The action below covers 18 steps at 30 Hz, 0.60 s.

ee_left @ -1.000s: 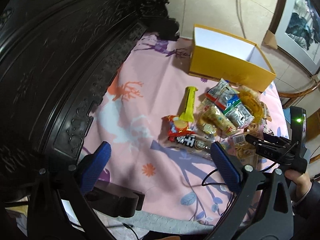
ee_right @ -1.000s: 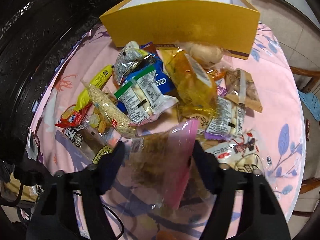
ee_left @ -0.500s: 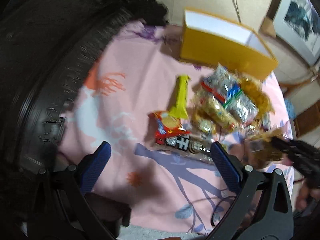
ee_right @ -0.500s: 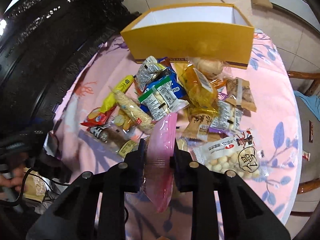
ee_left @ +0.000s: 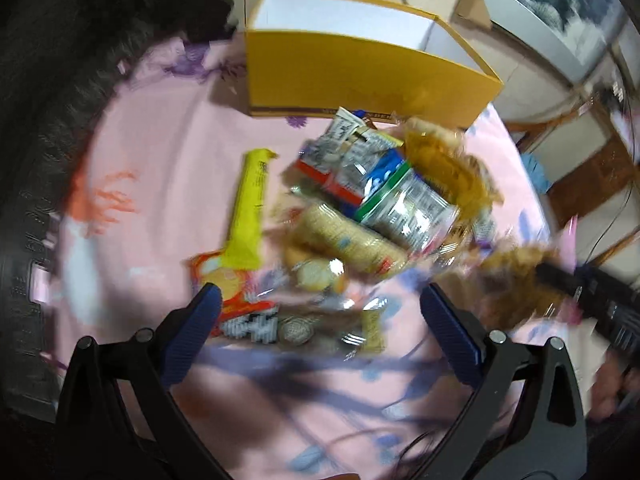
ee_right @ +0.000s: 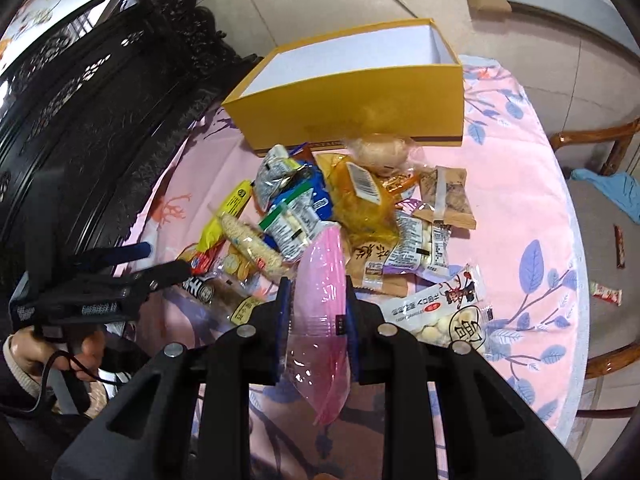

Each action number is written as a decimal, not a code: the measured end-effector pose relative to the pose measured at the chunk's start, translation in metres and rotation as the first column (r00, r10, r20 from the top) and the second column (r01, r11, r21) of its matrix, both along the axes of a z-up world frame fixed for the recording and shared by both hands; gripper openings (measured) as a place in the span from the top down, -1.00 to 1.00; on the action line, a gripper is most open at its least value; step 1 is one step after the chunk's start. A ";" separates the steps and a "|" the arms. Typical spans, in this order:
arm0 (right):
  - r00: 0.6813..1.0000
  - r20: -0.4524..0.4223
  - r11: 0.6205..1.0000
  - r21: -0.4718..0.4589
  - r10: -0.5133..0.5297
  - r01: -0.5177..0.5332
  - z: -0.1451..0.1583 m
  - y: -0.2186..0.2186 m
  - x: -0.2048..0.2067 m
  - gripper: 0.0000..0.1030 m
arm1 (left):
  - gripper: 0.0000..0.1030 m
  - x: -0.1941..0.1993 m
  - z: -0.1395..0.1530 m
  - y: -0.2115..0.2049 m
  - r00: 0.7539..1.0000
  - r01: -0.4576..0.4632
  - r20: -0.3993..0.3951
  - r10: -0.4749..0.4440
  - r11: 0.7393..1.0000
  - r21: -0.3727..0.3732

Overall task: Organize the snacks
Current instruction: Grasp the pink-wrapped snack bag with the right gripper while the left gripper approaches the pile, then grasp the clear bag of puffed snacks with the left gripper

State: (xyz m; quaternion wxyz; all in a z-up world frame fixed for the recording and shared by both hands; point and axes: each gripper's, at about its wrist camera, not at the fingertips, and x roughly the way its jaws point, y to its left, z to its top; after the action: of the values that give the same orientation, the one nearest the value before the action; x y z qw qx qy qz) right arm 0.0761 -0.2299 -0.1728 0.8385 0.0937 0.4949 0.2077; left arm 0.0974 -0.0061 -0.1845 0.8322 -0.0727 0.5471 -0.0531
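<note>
Right hand-held gripper [ee_right: 315, 304] clamped on pink snack bag [ee_right: 320, 300]; left hand-held gripper [ee_left: 320, 316] jaws wide, nothing between, above snack pile [ee_left: 360, 208] near yellow box [ee_right: 360, 112] on counter [ee_right: 520, 184].

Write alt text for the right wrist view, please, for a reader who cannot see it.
The right gripper is shut on a pink-edged clear snack bag, above a pile of snack packets on a pink floral tablecloth. Behind the pile stands an open yellow box; at left, a hand holds the left gripper, open.
</note>
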 end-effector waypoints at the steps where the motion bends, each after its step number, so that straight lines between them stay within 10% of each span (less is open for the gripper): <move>1: 1.000 -0.002 1.000 0.002 -0.003 0.003 -0.001 -0.002 0.002 0.52 | -0.96 0.007 -0.003 -0.002 1.000 -0.019 -0.016 0.019 0.999 -0.037; 4: 1.000 -0.006 1.000 0.014 -0.019 0.019 -0.003 -0.011 0.005 0.52 | -0.89 0.031 -0.022 -0.006 0.994 -0.088 -0.079 0.081 0.992 -0.094; 9: 0.999 -0.029 0.998 0.038 -0.045 0.046 -0.010 -0.029 0.009 0.52 | 0.00 0.047 -0.053 -0.013 0.970 -0.160 -0.206 0.128 0.977 -0.142; 18: 0.999 -0.034 0.998 0.061 -0.003 0.005 -0.011 -0.035 0.021 0.52 | -0.27 0.063 -0.057 -0.023 0.941 -0.291 -0.220 0.257 0.946 -0.140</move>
State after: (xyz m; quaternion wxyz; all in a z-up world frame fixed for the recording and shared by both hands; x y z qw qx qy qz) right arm 0.0970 -0.2654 -0.1839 0.8272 0.1240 0.5022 0.2194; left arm 0.1608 -0.0295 -0.2417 0.7633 -0.2241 0.6054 0.0247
